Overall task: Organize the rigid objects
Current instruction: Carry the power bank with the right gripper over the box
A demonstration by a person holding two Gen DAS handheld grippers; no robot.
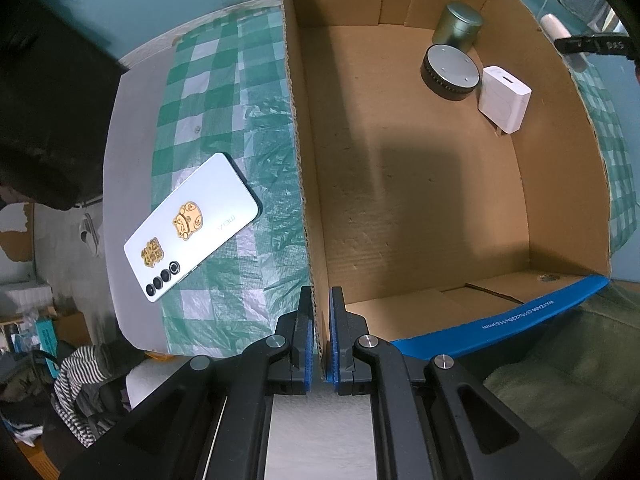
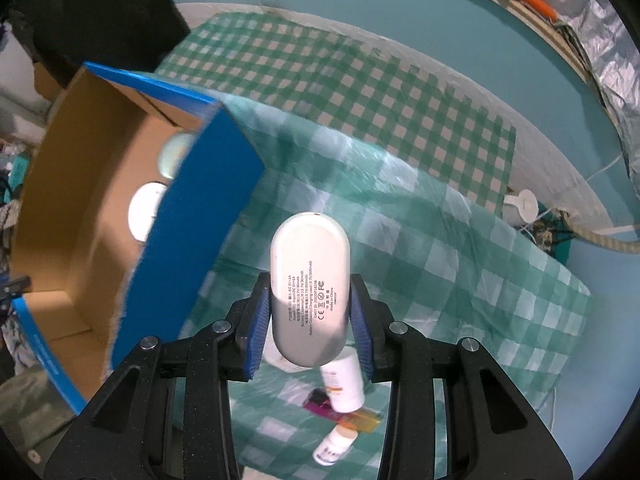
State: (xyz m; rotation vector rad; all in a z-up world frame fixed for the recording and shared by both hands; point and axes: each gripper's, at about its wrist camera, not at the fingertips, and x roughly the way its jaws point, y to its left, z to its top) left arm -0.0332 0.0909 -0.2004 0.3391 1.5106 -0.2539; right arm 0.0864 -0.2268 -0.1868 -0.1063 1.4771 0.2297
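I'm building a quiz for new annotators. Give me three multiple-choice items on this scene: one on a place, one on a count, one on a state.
1. Where does the white phone lie?
A. in the cardboard box
B. on the checked cloth beside the box
C. between the fingers

2. How many things sit in the cardboard box?
A. one
B. three
C. five

3. What is the right gripper doing?
A. hanging open and empty
B. clamping the box wall
C. gripping a white earbud case

Answers: 1 B, it lies flat on the checked cloth outside the box wall. 2 B, round tin, grey disc and white charger. 3 C, the white earbud case is pinched between its pads.
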